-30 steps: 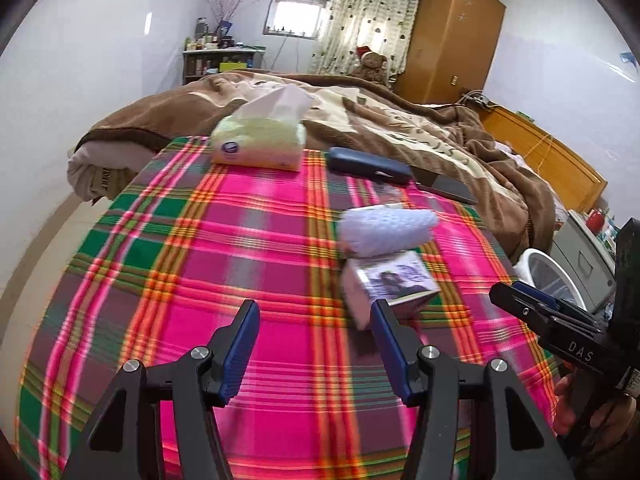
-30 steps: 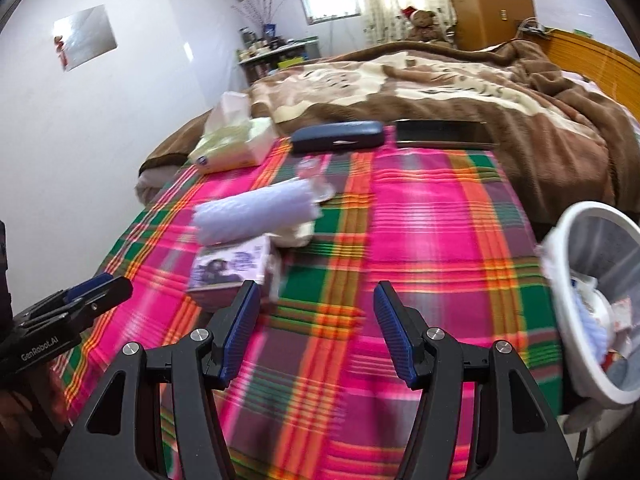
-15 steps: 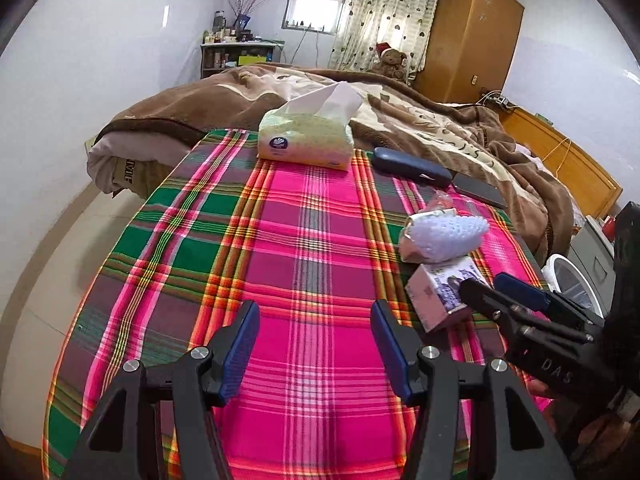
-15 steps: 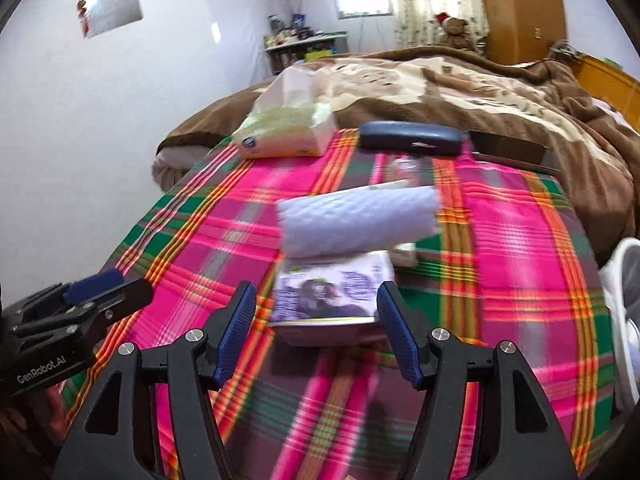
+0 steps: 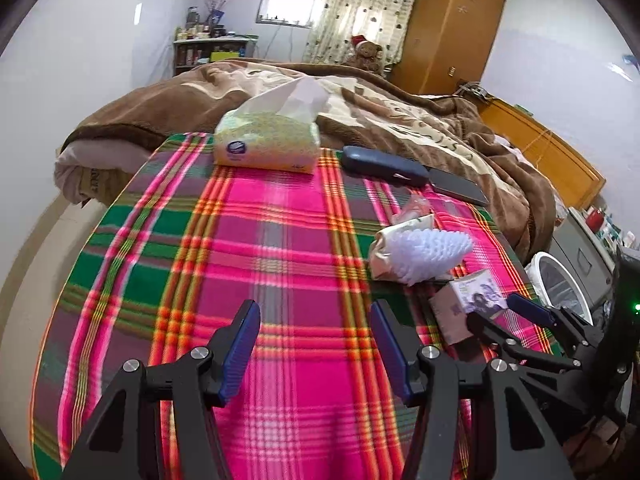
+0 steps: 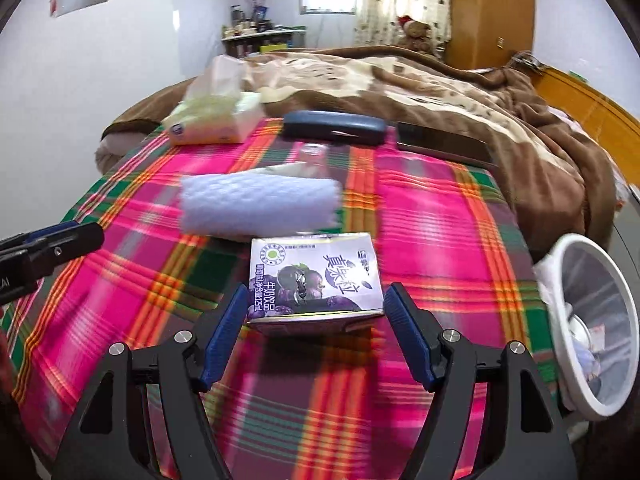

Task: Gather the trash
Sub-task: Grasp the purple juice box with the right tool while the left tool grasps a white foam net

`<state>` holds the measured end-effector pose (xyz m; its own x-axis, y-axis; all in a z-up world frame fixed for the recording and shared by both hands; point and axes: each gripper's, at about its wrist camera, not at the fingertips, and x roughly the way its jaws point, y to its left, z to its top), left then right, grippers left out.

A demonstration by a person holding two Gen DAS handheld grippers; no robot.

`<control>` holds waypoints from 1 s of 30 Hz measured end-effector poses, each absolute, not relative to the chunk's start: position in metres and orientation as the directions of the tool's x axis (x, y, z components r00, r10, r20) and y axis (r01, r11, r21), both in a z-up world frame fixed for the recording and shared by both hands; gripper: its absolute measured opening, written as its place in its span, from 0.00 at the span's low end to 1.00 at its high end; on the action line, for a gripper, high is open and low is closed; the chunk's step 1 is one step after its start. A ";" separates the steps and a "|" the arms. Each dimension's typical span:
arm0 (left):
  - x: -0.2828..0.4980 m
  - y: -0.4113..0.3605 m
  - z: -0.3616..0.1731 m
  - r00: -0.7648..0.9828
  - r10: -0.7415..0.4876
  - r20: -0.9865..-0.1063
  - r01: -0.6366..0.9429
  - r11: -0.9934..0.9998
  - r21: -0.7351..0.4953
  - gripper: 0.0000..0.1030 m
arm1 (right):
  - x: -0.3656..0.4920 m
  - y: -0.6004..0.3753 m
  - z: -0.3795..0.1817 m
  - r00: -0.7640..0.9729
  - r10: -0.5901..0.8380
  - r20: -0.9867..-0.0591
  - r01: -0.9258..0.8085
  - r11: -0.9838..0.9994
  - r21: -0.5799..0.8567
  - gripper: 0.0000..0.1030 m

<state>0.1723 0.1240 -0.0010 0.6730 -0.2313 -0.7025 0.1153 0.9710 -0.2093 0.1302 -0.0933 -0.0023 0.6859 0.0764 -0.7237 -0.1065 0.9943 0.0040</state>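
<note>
Plaid blanket (image 6: 420, 208) filling the frame, pink and green, spread over the bed's near end. Brown bedspread (image 6: 440, 80) bunched across the upper half. White bin (image 6: 592, 320) at the right edge, beside the blanket, already holding some scraps, so part of the collecting looks done. Tissue pack (image 6: 212, 120) upper left, dark case (image 6: 334, 126) and a flat black slab (image 6: 444, 144) just right of it, probably not trash.

Still to go, by the look of it: white foam wrap (image 6: 260, 208) lying across centre frame, crumpled paper wrapper (image 5: 400, 232) tucked against its far side, and the small drink carton (image 6: 316, 280) lying flat just in front of the foam.

Right gripper (image 6: 316, 332) lower centre, jaws opening wide, straddling the carton's near end, pads clear of both sides, nothing pinched. Grab next, most likely, then over to the bin.

Left gripper (image 5: 316, 348) low in its own view, jaws partly apart, only bare plaid between them, empty.

Hard to read: a clear scrap (image 6: 312, 156) behind the foam, plastic perhaps, too blurred to name. Bin contents mostly hidden by the rim and cut off at the frame edge. Carton's far end touching the foam or not, impossible to tell. Blanket stripes smeared with motion blur.
</note>
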 end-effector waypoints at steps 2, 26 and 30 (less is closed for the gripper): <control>0.176 0.118 -0.001 0.668 -0.244 -0.703 0.132 0.969 -0.210 0.55 | 0.128 -0.103 -0.002 0.692 0.027 -0.721 -0.073 0.997 -0.032 0.71; 0.226 0.033 -0.006 0.567 -0.407 -0.716 0.371 0.902 -0.220 0.55 | 0.113 -0.172 -0.007 0.658 0.008 -0.753 0.048 0.997 0.053 0.71; 0.217 0.022 -0.016 0.520 -0.433 -0.737 0.409 0.883 -0.230 0.55 | 0.110 -0.177 -0.004 0.668 -0.005 -0.744 0.049 0.998 0.038 0.71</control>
<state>0.2173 0.0216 -0.0164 0.5197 -0.4326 -0.7367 0.4085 0.8832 -0.2304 0.1100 -0.1767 -0.0045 0.6678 -0.0049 -0.7443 0.0493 0.9981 0.0376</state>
